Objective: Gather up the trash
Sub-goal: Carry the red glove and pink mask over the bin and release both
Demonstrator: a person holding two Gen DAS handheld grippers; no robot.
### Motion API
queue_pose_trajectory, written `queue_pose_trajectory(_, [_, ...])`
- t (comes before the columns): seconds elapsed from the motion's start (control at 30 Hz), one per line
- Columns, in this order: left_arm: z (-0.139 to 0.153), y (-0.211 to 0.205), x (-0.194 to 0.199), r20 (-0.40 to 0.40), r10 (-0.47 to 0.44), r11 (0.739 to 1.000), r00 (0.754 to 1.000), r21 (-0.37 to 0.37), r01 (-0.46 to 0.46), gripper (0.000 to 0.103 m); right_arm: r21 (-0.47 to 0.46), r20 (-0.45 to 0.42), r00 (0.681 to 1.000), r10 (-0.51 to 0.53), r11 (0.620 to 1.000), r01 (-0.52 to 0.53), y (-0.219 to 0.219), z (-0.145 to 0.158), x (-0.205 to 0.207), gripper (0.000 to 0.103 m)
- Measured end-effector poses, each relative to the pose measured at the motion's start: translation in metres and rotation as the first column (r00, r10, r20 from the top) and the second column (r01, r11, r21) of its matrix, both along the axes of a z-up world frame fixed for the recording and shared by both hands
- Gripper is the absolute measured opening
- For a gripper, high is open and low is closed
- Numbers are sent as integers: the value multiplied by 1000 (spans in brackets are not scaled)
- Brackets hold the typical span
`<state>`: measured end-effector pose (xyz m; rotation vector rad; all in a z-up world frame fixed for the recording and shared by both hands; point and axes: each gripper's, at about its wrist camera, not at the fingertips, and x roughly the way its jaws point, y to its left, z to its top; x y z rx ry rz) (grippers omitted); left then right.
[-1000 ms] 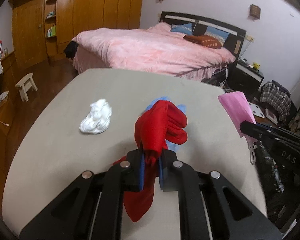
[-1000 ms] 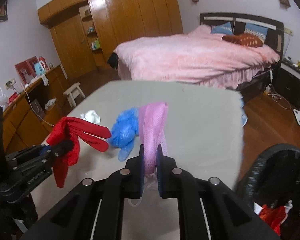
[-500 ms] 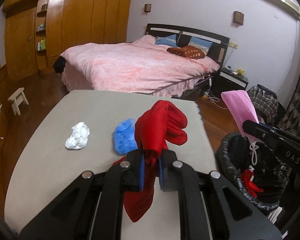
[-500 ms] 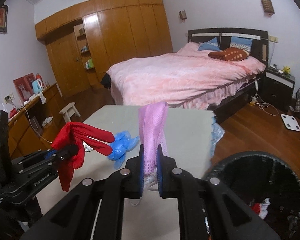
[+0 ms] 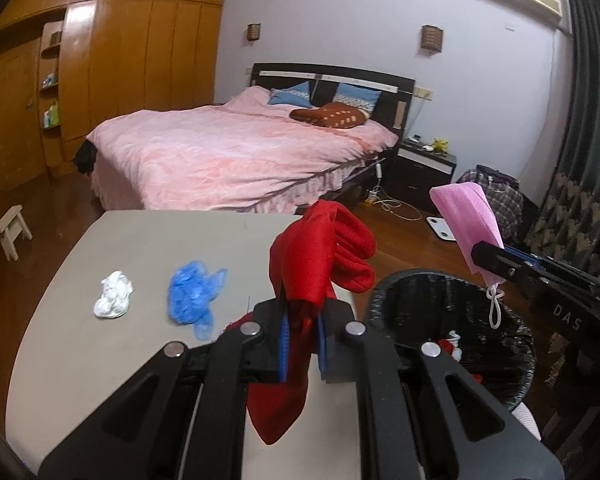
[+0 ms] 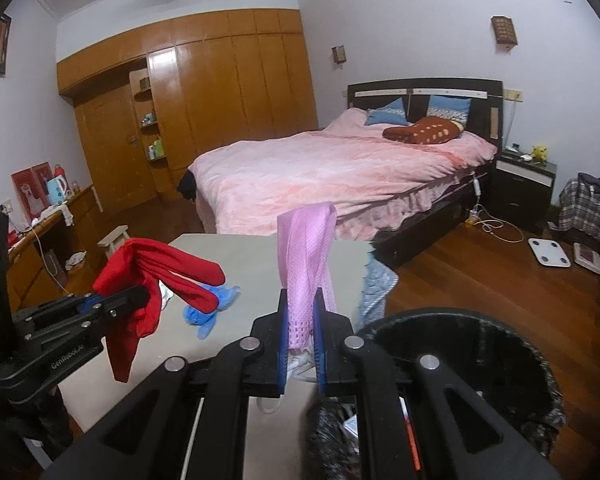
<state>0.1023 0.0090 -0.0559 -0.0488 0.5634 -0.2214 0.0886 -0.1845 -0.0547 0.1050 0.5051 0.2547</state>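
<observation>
Tongs on the left [image 5: 302, 334] squeeze a red glove [image 5: 320, 256], which hangs in the air between the worktop [image 5: 100, 360] and the black bin [image 5: 452, 292]. The right tongs [image 6: 302, 340] pinch a pink mask [image 6: 306, 252] and hold it up near the bin's rim, its white loop dangling over the opening. Some red and white trash lies inside the bin. A blue glove [image 5: 194, 292] and a white wad [image 5: 113, 295] rest on the worktop, near each other but apart. A pink bed [image 5: 236, 160] stands behind.
</observation>
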Motion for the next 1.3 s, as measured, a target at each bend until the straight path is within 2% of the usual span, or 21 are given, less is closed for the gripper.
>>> queue_pose_trajectory(0.67, [19, -74, -21, 52, -155, 988, 987, 22, 154, 10, -17, 32, 991, -127, 992, 128, -56, 7, -42, 11])
queue_pose_trajectory(1.3, [-2, -139, -8, 31, -304, 953, 952, 20, 303, 10, -48, -8, 966, -258, 965, 257, -112, -11, -55, 11])
